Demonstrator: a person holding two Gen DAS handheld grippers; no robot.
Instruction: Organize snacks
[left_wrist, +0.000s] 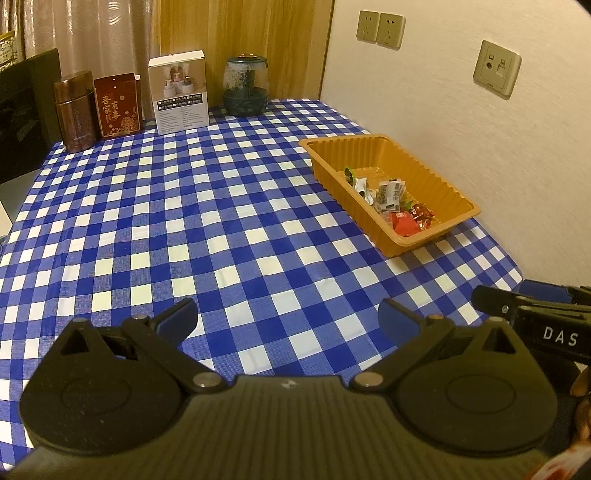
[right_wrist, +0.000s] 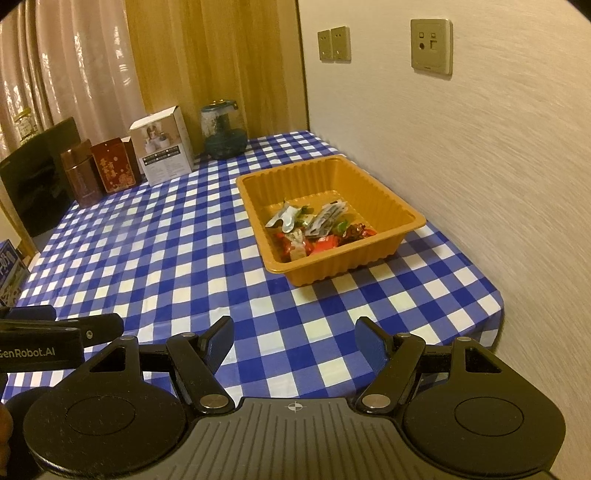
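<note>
Snacks (right_wrist: 317, 230) piled in orange tray (right_wrist: 399, 210), too jumbled to tell apart; left gripper (left_wrist: 288, 317) and right gripper (right_wrist: 294, 341) fingers spread, pinching nothing

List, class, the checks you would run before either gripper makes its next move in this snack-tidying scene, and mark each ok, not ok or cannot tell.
1. Left gripper open and empty: ok.
2. Right gripper open and empty: ok.
3. Snacks all lie inside the orange tray: ok.
4. No loose snacks on the checked tablecloth: ok in what shows.
5. Tray fully on the table: ok.
6. Snacks sorted by kind: not ok, mixed pile.
</note>
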